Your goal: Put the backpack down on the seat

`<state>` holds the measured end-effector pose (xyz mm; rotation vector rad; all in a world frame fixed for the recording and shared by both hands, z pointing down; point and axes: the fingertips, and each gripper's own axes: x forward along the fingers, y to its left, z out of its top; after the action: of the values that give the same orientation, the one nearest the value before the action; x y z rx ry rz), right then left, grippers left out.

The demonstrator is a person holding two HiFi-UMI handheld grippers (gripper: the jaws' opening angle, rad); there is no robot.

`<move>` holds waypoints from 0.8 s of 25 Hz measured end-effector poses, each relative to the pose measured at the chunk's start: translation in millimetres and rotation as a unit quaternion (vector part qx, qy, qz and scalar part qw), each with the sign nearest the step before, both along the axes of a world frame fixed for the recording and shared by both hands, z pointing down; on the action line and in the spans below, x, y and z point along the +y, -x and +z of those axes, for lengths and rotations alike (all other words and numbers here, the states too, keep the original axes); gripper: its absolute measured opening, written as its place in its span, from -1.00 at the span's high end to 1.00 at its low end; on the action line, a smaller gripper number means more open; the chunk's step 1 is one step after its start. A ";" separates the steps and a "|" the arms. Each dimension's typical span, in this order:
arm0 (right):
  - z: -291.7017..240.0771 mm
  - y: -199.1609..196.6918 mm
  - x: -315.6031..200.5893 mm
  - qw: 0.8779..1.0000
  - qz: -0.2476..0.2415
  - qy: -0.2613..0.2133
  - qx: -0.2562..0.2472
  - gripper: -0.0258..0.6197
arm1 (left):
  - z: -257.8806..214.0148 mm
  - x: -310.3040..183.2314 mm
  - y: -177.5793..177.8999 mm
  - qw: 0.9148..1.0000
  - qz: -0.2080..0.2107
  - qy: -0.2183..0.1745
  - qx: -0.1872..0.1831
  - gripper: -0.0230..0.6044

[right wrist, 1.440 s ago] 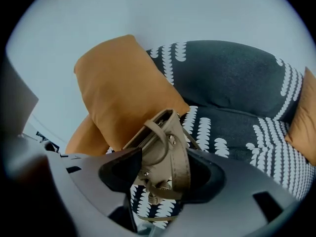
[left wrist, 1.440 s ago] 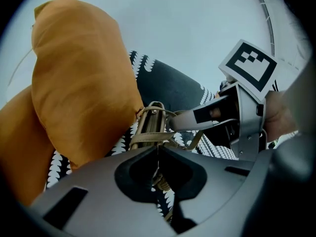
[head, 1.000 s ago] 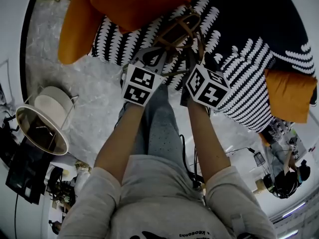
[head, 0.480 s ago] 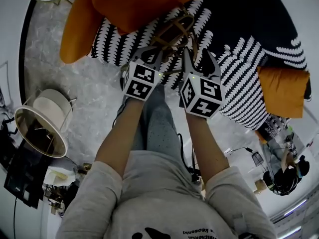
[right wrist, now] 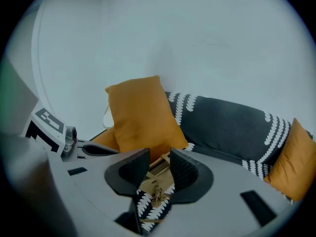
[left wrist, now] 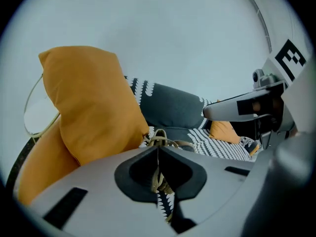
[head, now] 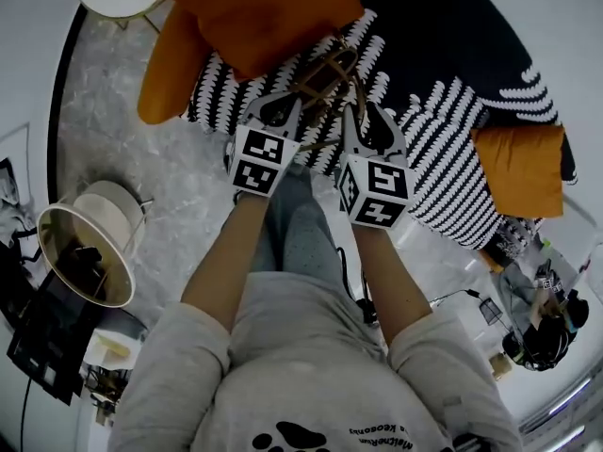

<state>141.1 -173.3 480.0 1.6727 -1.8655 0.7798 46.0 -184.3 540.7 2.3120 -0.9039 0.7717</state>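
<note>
Nearest me, my left gripper [left wrist: 157,149] has its jaws pressed together with a tan strap [left wrist: 159,177] pinched flat between them. That side is secure. My right gripper [right wrist: 159,163] is just beside it, jaws closing, with a band of tan webbing [right wrist: 160,174] sitting in the gap. I judge the pads aren't biting on it yet.

Just past the tips is the backpack [head: 325,64]. Its brown handle loops sit at the front edge of the seat [head: 452,168], tight against the orange cushion [head: 254,12]. The bag's body shows the same black-and-white print as the seat cover, so I can't tell whether it rests on the seat or hangs from the strap.

To do this well, I'd let the right jaws finish closing squarely on the webbing, not on the zip pull dangling below. Then I'd bring both grippers down together and level so the bag lands flat, clear of the cushion. The left strap shouldn't be let go until the weight is on the seat.

Further back are the dark sofa back [right wrist: 222,127] and a plain pale wall [right wrist: 173,43].
</note>
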 end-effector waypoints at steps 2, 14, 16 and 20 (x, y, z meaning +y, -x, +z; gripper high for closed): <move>-22.0 3.4 5.1 1.000 -0.006 -0.012 0.004 0.51 | -23.9 2.1 3.8 1.000 -0.006 -0.011 0.003 0.85; -136.0 18.4 43.0 0.997 -0.023 -0.073 0.007 0.78 | -148.9 37.3 12.5 0.997 0.004 -0.077 0.012 0.85; -151.6 21.2 48.9 0.996 -0.033 -0.083 0.005 0.79 | -166.8 45.3 14.0 0.996 0.007 -0.086 0.011 0.85; -184.8 25.2 58.1 0.993 -0.047 -0.107 0.002 0.81 | -204.0 63.2 15.9 0.994 0.007 -0.108 0.020 0.85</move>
<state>115.9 -115.1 295.1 1.6962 -2.0694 0.5533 30.1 -121.1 336.6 2.5136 -0.9977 0.6593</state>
